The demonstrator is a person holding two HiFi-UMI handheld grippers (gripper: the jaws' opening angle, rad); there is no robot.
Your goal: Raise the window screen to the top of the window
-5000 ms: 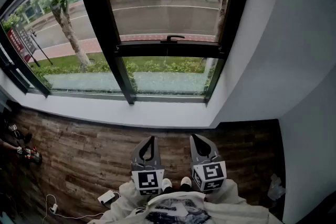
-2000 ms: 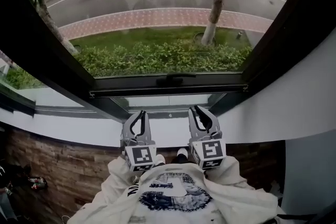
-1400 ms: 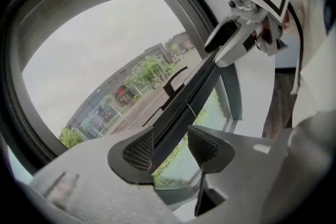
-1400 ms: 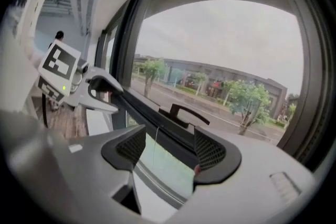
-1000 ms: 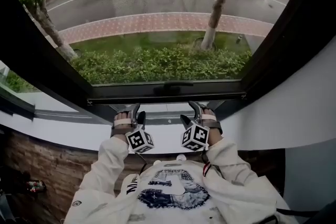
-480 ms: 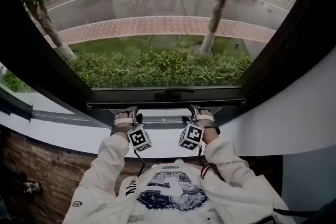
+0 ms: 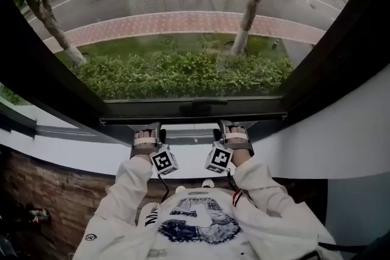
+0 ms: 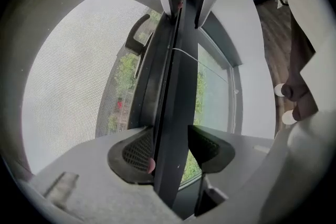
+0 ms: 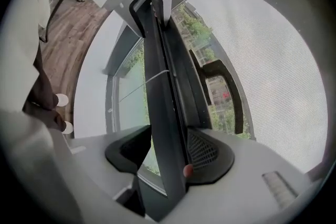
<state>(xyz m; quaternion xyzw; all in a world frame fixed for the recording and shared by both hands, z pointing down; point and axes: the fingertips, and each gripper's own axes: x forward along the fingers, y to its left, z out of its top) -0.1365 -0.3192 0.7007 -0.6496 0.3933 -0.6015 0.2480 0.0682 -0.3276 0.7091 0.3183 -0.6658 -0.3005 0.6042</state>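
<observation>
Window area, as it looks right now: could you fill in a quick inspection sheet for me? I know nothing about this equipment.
Surface: white sill under the window; nothing seen lying on it.
Job's things: mesh screen covers the opening; its bottom bar sits low, just above the sill.
Clutter: small items on the floor at far left, too small to identify.
Grippers: left gripper has the bottom bar between its jaws, pads against it; right gripper likewise, jaws closing.
Cables: thin dark cable hangs below the left gripper.
Surroundings: wood floor, white wall; hedge outside.
</observation>
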